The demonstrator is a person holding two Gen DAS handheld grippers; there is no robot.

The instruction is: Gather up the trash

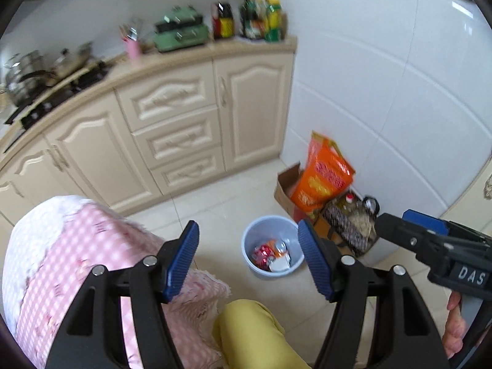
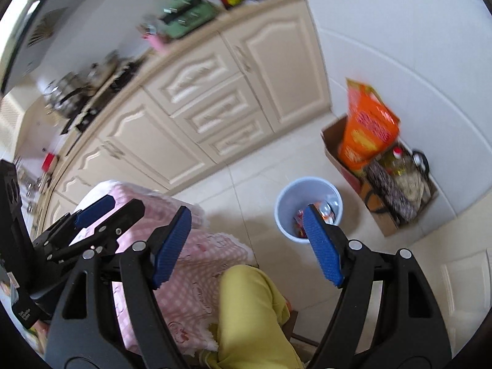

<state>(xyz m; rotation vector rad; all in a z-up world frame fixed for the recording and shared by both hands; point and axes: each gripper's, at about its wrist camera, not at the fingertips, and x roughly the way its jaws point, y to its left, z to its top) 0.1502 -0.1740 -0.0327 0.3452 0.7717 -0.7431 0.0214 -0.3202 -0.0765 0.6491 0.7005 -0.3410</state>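
Left wrist view: your left gripper is standing with its jaws apart, nothing between the pads. The right gripper is doing the same, apart and empty. Neither is carrying trash.

Just below both tools, your knee in yellow trousers is showing, with a pink checked cloth draped over something beside it. What is under the cloth is hidden.

Past that, the blue bin is sitting upright on the tiled floor, already holding some wrappers and a pale carton. That's where the trash is going. No loose trash is showing on the visible floor.

Near the bin, against the wall, a cardboard box is holding an orange bag and a patterned bag; I'd judge that storage, not trash, so leave it alone.

Farther back, cabinets and a counter with bottles and a green appliance are running along the wall.

Both views are blurring, so slow down while you're scanning. Keep the jaws wide, find the next piece, and be coming at it from above. Keep the bin's place in mind.
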